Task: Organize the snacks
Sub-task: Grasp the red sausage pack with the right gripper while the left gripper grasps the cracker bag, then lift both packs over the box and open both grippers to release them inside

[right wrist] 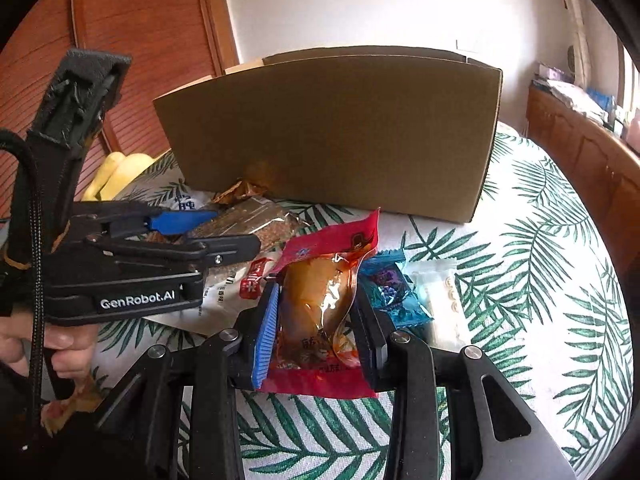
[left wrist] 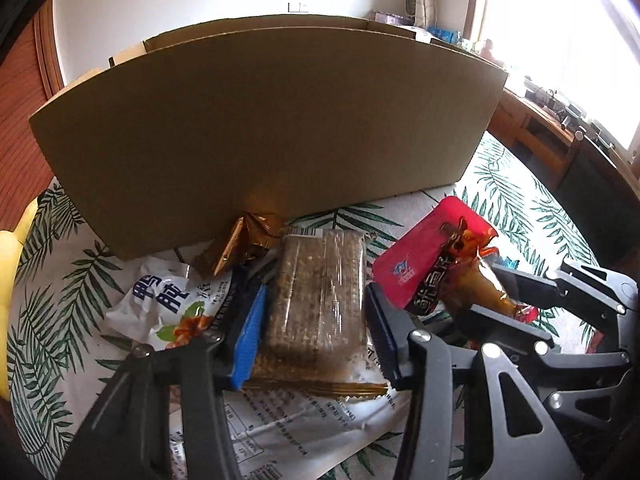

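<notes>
Left gripper [left wrist: 316,312] clamped on clear-wrapped seed bar [left wrist: 320,292] lying over white packets, just before cardboard box [left wrist: 260,120]. Right gripper [right wrist: 316,336] clamped on red meat-snack pouch [right wrist: 324,304]; blue candy [right wrist: 394,292] just right.

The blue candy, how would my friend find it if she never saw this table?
Start at the big cardboard box on the leaf-print tablecloth. In front of it lies a row of snacks; the blue candy sits between the red packet in the right gripper and a clear white packet. It is the only shiny blue wrapper, with purple print.
</notes>
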A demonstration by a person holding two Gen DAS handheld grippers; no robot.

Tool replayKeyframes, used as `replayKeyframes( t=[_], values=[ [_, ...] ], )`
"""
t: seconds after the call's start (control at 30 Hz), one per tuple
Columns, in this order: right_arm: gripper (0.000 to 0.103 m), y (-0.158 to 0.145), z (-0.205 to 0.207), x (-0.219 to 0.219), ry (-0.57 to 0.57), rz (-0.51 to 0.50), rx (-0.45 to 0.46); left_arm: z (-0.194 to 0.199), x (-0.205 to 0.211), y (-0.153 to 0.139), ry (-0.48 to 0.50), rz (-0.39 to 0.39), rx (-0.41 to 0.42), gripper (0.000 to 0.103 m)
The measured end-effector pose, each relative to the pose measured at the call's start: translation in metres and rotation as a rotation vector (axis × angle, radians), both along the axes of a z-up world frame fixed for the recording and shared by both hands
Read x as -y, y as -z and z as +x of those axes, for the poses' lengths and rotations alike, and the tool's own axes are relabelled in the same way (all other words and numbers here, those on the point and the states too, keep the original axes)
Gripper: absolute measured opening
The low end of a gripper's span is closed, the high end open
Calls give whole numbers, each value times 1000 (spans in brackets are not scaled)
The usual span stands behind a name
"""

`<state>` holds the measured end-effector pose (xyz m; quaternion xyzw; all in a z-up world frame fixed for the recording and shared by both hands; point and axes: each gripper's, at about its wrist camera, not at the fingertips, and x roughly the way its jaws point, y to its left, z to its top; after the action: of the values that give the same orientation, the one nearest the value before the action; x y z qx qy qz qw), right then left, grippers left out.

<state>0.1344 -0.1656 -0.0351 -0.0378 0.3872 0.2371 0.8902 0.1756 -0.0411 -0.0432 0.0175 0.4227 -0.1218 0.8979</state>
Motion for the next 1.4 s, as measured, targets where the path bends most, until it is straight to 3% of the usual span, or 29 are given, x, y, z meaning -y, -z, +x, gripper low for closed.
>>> replayKeyframes(
  t=[0.23, 0.93, 1.4],
  values=[
    [35, -2, -3, 2, 5, 7, 7, -11, 3, -3, 13, 19, 25, 40],
    [35, -11, -25, 17, 40, 31, 56, -72, -14, -38, 24, -75, 128, 40],
    [35, -30, -40, 33, 72, 72, 95, -83, -21, -61, 15, -108, 181, 40]
  ],
)
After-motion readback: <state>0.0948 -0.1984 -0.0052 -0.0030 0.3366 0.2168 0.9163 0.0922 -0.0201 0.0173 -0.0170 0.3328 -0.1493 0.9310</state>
